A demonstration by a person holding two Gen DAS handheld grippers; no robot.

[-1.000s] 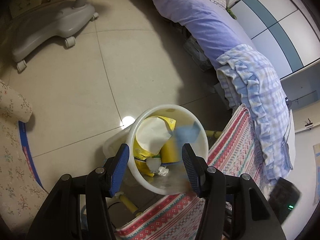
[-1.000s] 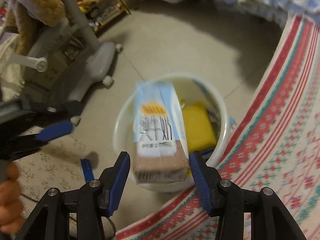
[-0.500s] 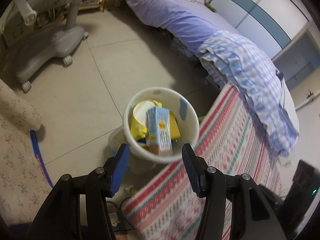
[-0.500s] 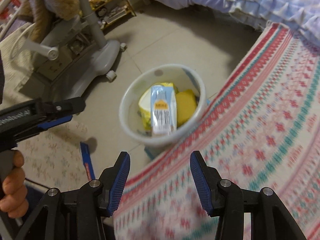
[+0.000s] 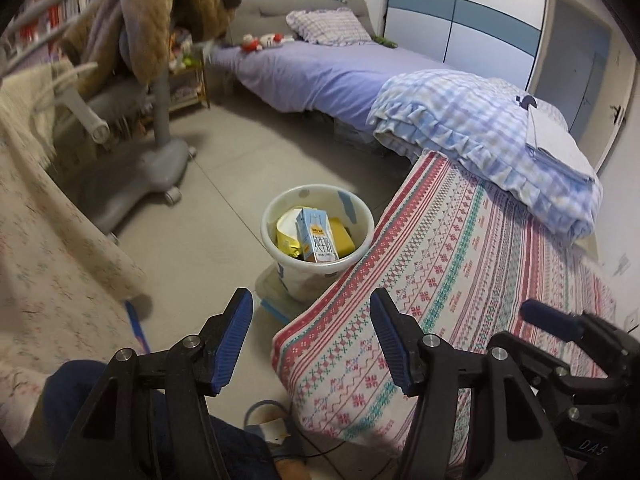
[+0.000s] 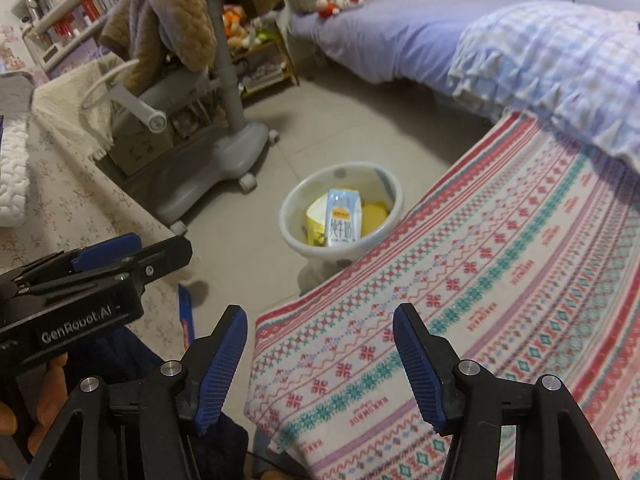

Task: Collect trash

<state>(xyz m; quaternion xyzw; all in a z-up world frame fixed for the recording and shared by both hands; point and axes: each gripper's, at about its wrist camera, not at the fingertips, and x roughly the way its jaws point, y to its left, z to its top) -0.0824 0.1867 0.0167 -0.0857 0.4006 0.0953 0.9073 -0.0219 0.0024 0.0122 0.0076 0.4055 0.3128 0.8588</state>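
Bedroom, tiled floor [image 5: 248, 168]: carton [image 5: 318, 238] now lies in bin [image 5: 288, 272], dropped a second ago. Both grippers, left [image 5: 310, 344] and right [image 6: 320, 364], have pulled back, empty, jaws apart; this item is done

Layout as I see it from both wrist views. A bin [image 5: 318, 240] stands on the floor [image 5: 248, 160], touching the edge of a patterned cloth [image 5: 460, 280] that spreads to its right. In the bin, a carton [image 5: 316, 240] leans upright between a wrapper [image 5: 286, 236] on its left and a pouch [image 5: 343, 236] on its right. Behind the bin lies a bed [image 5: 320, 76], a folded blanket [image 5: 480, 128] on its near end. A wheeled chair [image 5: 152, 160] stands left of the bin. My left tongs [image 5: 310, 344] and right tongs [image 6: 320, 364] hang in front, over the cloth's near corner.
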